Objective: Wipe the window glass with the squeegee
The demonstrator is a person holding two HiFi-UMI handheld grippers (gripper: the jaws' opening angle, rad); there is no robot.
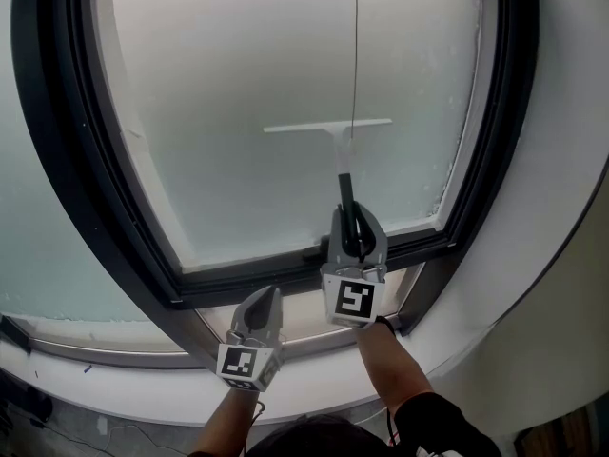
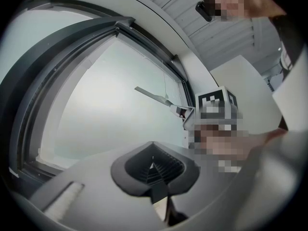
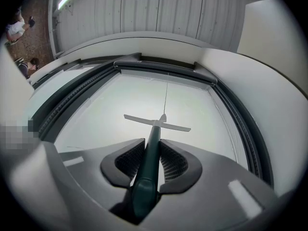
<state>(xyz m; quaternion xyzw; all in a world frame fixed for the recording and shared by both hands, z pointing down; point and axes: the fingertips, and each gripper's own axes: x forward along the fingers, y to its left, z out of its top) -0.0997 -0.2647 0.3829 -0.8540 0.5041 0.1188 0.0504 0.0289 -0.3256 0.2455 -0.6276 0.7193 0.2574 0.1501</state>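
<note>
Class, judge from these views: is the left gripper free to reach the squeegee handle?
Probably yes: the left gripper sits below-left of the right gripper, nothing between it and the bare upper squeegee handle, though its jaws are shut.

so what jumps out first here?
The white-bladed squeegee on the frosted window glass, its dark handle clamped in the right gripper near the pane's lower right. Then the thick dark window frame curving round it, and the left gripper shut and empty below the frame's bottom rail.
</note>
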